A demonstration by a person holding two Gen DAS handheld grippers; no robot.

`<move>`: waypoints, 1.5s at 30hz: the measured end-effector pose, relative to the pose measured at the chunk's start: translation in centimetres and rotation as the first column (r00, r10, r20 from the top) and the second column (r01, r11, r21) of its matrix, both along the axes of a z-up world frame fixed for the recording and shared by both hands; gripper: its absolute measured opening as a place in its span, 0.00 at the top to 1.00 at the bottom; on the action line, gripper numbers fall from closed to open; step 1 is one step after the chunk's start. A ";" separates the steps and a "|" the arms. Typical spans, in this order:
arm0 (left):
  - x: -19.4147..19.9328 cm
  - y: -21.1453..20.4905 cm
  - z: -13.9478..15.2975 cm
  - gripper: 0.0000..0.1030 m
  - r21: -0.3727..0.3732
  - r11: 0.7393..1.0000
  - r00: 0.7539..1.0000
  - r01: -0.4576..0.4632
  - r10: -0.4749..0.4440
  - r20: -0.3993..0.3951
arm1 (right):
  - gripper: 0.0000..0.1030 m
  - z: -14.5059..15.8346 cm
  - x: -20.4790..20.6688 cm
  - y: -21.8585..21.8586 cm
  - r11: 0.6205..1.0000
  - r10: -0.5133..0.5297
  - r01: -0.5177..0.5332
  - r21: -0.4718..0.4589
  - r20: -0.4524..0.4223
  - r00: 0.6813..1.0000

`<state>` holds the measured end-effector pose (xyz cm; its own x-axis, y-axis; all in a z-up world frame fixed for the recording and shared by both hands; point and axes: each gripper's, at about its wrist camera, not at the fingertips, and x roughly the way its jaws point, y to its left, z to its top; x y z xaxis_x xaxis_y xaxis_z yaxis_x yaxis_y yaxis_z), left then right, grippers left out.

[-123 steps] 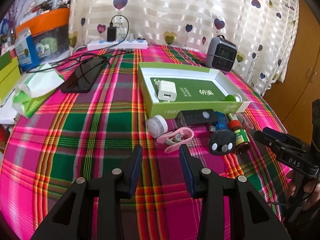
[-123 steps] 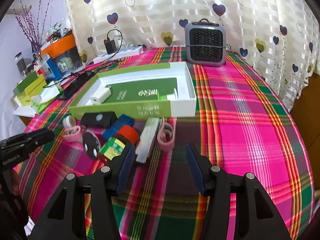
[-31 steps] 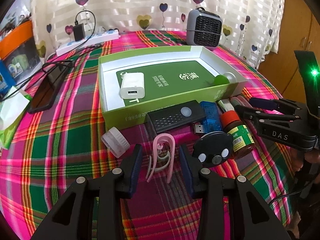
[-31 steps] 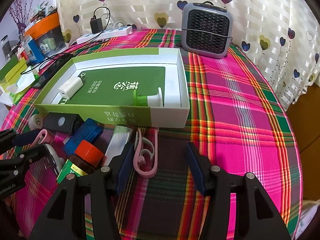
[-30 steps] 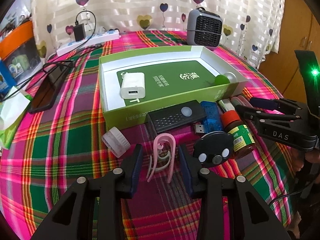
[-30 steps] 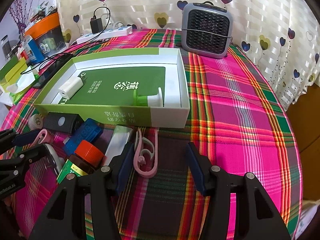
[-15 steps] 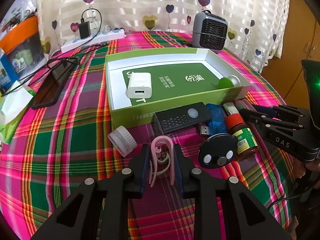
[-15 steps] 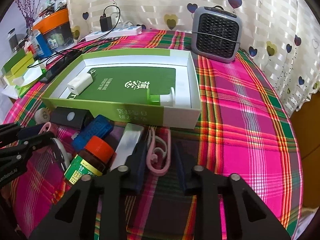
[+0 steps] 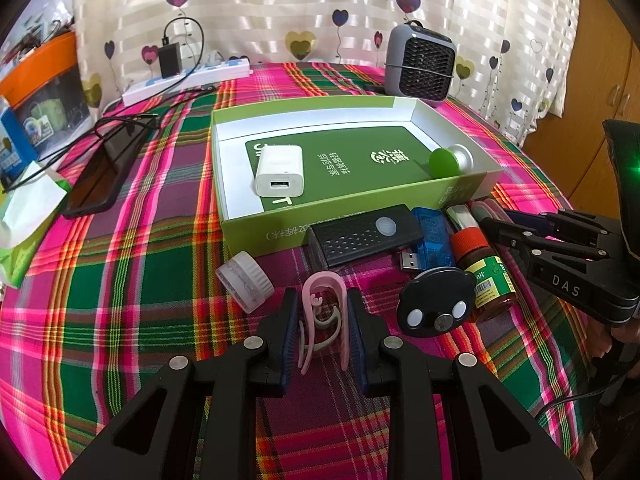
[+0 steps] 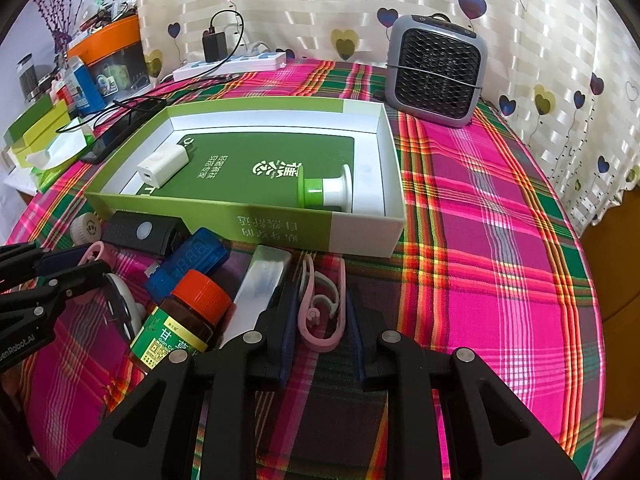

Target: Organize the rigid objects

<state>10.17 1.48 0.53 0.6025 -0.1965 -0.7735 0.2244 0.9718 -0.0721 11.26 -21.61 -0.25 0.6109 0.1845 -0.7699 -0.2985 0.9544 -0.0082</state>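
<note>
Both pairs of jaws have just closed, each on a pink U-shaped plastic clip: left clip (image 9: pixel 324 316) pinched by the left gripper (image 9: pixel 322 334), right clip (image 10: pixel 322 308) by the right gripper (image 10: pixel 320 332). Long axes run along the fingers; the green cardboard box (image 10: pixel 280 236) lies straight ahead.

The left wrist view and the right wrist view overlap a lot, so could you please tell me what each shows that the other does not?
Only the left wrist view shows the left tongs shut on a pink clip and the round black remote's buttons. Only the right shows the right tongs shut on another pink clip, plus the silver bar. Both show the green box, white charger, bottle and fan.
</note>
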 end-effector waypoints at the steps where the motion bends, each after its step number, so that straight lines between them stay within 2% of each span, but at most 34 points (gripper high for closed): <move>1: 0.0 0.0 0.0 0.78 0.001 1.000 1.000 0.000 0.000 0.000 | 0.77 0.0 0.0 0.0 1.000 0.000 0.000 0.000 0.000 1.000; 26: -0.1 0.1 0.1 0.79 -0.006 1.000 1.000 -0.014 0.014 0.001 | 0.77 0.1 -0.4 -0.1 1.000 -0.007 0.007 0.011 -0.003 1.000; 45: -0.6 -0.2 1.6 0.79 -0.007 1.000 0.999 -0.010 0.010 0.039 | 0.77 1.1 -0.9 -0.2 0.998 -0.018 0.017 0.052 0.010 1.000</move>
<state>9.56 1.23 2.18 0.6341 -0.1953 -0.7482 0.2173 0.9736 -0.0699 10.32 -21.80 0.82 0.6226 0.2133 -0.7529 -0.2820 0.9586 0.0385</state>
